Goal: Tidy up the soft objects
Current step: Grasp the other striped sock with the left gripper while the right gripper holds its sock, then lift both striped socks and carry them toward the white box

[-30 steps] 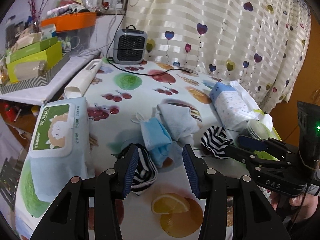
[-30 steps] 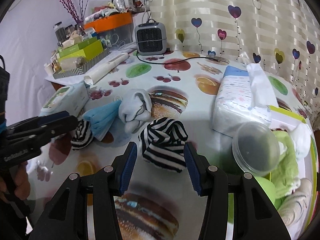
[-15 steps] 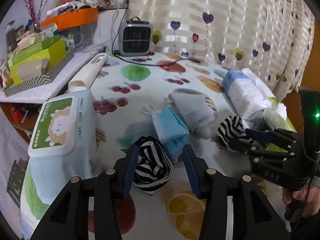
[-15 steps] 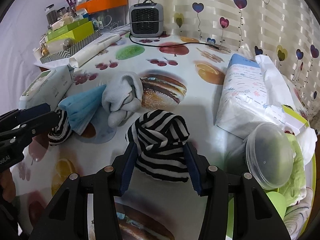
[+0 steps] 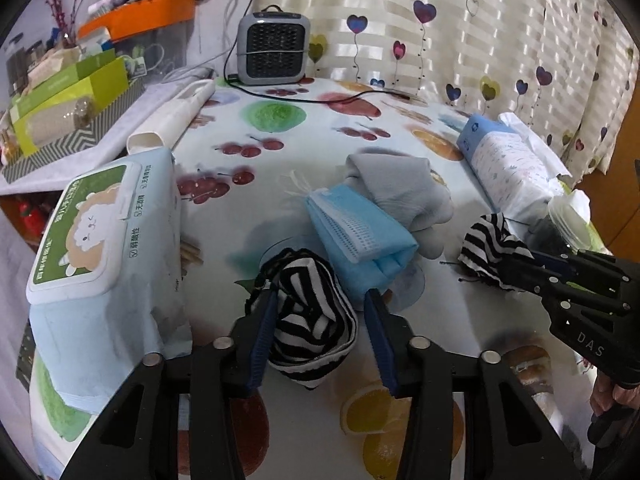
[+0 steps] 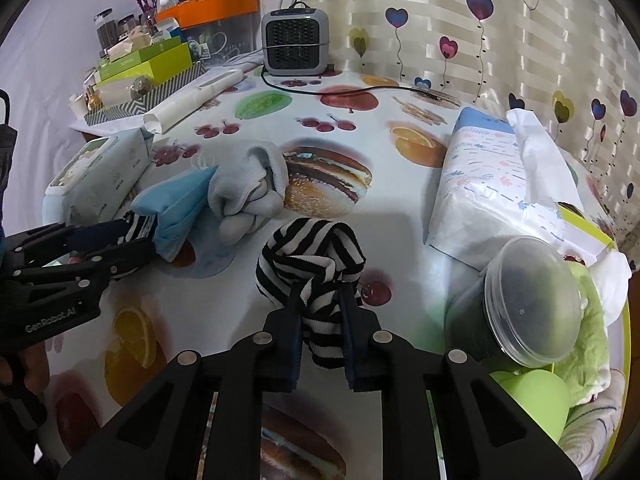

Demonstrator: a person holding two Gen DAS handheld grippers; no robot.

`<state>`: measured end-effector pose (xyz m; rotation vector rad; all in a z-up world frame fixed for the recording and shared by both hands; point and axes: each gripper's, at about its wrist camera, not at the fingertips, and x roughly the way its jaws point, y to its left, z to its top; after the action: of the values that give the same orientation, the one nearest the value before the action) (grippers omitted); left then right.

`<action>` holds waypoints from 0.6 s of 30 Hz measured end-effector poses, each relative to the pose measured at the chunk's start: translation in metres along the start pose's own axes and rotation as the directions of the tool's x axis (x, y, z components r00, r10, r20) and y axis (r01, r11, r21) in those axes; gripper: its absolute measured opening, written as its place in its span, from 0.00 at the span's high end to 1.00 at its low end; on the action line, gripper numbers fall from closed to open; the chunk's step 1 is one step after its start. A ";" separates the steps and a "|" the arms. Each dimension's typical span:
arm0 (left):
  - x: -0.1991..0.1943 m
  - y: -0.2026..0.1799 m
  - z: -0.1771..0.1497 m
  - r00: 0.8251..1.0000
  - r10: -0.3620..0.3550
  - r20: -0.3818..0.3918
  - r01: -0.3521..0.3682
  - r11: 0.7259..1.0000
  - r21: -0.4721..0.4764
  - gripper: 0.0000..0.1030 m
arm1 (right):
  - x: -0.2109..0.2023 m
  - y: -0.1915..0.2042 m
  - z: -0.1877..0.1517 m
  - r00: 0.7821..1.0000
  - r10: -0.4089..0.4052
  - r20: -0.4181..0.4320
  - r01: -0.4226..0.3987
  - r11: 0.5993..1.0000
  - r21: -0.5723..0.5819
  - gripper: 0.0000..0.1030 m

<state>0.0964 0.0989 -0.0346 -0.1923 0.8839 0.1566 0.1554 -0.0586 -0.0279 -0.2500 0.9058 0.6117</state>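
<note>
Closing since a second ago, the right gripper (image 6: 320,340) pinches one striped sock (image 6: 316,272); the left gripper (image 5: 320,336), spread, straddles another sock (image 5: 308,316) beside the wipes pack (image 5: 100,248).

Tabletop (image 5: 320,144): carries everything below.
Heater (image 5: 273,49): at the far edge.
Wipes pack (image 5: 100,240): at the left.
Face mask (image 5: 360,236): mid-table, touching the sock bundle (image 5: 400,192) behind it.
Tissue pack (image 6: 484,184): at the right.
Lidded tub (image 6: 528,304): just in front of the tissue pack.
</note>
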 end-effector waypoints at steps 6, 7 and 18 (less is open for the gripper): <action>-0.001 -0.004 -0.007 1.000 -0.018 -0.010 0.018 1.000 0.009 0.89 | -0.006 0.000 -0.004 1.000 0.002 0.007 -0.002 1.000 0.008 0.85; -0.004 -0.005 -0.007 1.000 -0.024 -0.008 0.024 1.000 0.009 0.90 | -0.008 0.001 -0.005 1.000 0.003 0.009 -0.003 1.000 0.009 0.85; -0.037 -0.011 -0.016 0.998 -0.055 0.044 0.054 0.998 0.015 0.94 | -0.035 0.002 -0.017 0.998 0.024 0.057 -0.026 0.999 0.032 0.85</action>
<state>0.0633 0.0824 -0.0144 -0.1988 0.8342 0.1037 0.1267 -0.0790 -0.0101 -0.1916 0.8646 0.6241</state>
